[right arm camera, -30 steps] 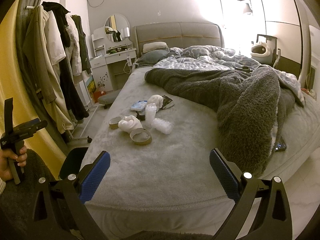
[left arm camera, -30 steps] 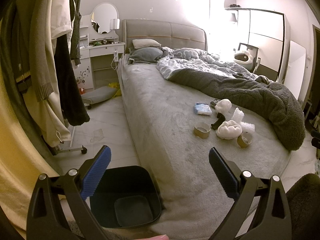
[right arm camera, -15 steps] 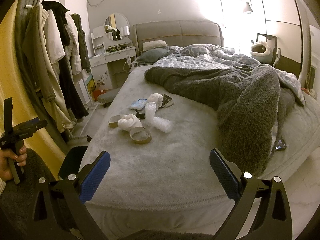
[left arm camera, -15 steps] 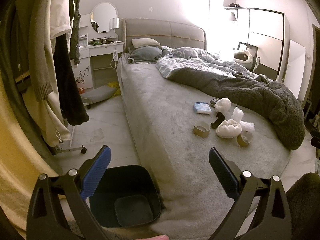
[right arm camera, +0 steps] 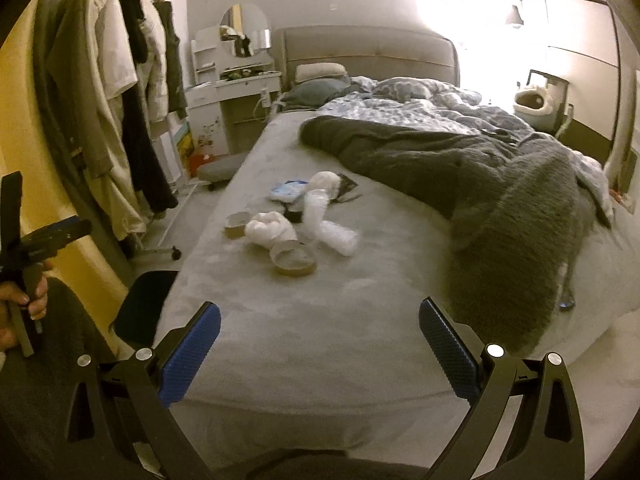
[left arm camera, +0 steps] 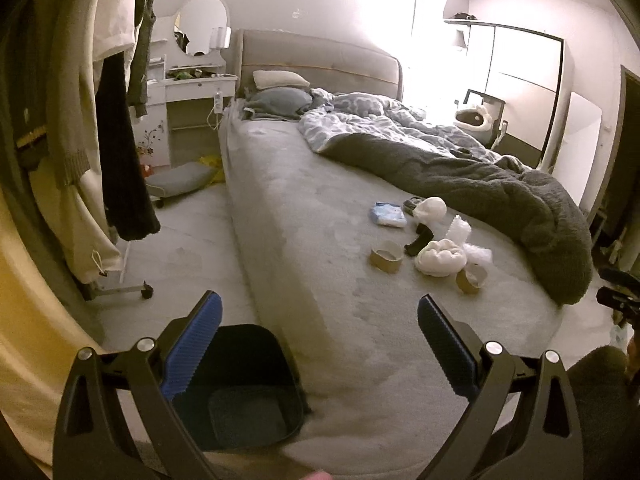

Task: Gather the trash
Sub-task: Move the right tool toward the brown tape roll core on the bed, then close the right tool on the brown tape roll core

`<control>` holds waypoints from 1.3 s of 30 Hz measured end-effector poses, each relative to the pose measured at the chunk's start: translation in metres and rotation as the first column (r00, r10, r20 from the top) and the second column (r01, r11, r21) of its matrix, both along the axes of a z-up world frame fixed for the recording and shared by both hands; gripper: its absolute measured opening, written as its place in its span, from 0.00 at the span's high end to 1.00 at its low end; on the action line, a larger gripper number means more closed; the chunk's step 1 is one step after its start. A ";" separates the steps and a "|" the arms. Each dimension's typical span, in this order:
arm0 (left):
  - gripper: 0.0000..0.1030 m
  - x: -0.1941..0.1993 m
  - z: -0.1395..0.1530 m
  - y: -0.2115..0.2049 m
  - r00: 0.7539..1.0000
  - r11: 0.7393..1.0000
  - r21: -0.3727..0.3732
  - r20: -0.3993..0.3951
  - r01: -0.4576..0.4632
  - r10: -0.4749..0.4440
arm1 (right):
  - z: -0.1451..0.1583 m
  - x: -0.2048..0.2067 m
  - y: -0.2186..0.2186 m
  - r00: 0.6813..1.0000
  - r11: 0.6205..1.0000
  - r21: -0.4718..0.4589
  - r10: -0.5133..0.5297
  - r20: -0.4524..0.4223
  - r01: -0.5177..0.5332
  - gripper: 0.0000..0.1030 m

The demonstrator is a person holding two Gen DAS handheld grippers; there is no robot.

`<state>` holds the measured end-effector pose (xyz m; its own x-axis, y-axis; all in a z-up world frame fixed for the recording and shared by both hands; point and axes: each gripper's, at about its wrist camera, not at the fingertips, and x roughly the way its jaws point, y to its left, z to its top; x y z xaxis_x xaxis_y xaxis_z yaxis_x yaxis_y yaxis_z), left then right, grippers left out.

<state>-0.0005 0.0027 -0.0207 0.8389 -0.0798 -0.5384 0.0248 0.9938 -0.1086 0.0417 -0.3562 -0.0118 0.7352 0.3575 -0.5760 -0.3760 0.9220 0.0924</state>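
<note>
Right wrist view: right gripper (right arm camera: 319,350) is hanging wide open and empty, trash cluster sitting mid-frame on the grey bed (right arm camera: 360,320).
Left gripper (left arm camera: 318,348), equally wide and empty, is hovering above the dark square plastic bin (left arm camera: 256,364) at lower left; crumpled white tissue wad (right arm camera: 269,229) and brown cardboard tape roll (right arm camera: 294,262) are touching, risking a double grab.

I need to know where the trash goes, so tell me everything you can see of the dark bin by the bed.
The bin is dark, squarish with rounded corners, seemingly plastic. It stands upright and lidless on the pale floor against the near corner of the bed. Its inside looks empty. The open left tool hangs above it, not touching.
</note>
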 end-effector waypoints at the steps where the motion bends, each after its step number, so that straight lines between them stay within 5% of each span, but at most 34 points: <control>1: 0.03 0.000 0.003 0.001 1.000 1.000 -0.002 -0.003 0.006 -0.006 | 0.001 0.002 0.003 1.000 1.000 0.009 0.011 -0.005 -0.011 0.03; 7: 0.04 0.008 0.003 0.004 0.999 0.999 -0.005 -0.017 0.035 -0.036 | 0.000 0.015 0.024 0.999 0.996 0.073 0.049 -0.016 -0.048 0.03; 16: 0.05 0.043 -0.004 0.002 0.993 0.993 0.023 -0.036 0.116 -0.115 | -0.028 0.059 0.071 0.995 0.996 0.004 0.085 -0.055 -0.085 0.03; 25: 0.09 0.090 -0.030 -0.016 0.968 0.968 0.073 -0.085 0.241 -0.234 | -0.060 0.103 0.078 0.993 0.997 -0.054 0.041 -0.108 -0.047 0.25; 39: 0.16 0.158 -0.062 -0.039 0.921 0.923 0.057 -0.106 0.381 -0.374 | -0.083 0.139 0.087 0.986 0.998 -0.041 0.041 -0.162 -0.048 0.36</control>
<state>0.1576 -0.0364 -0.0822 0.7011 -0.3373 -0.6283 0.3934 0.9178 -0.0537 0.1810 -0.2697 -0.0943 0.6154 0.3590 -0.7017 -0.4004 0.9092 0.1140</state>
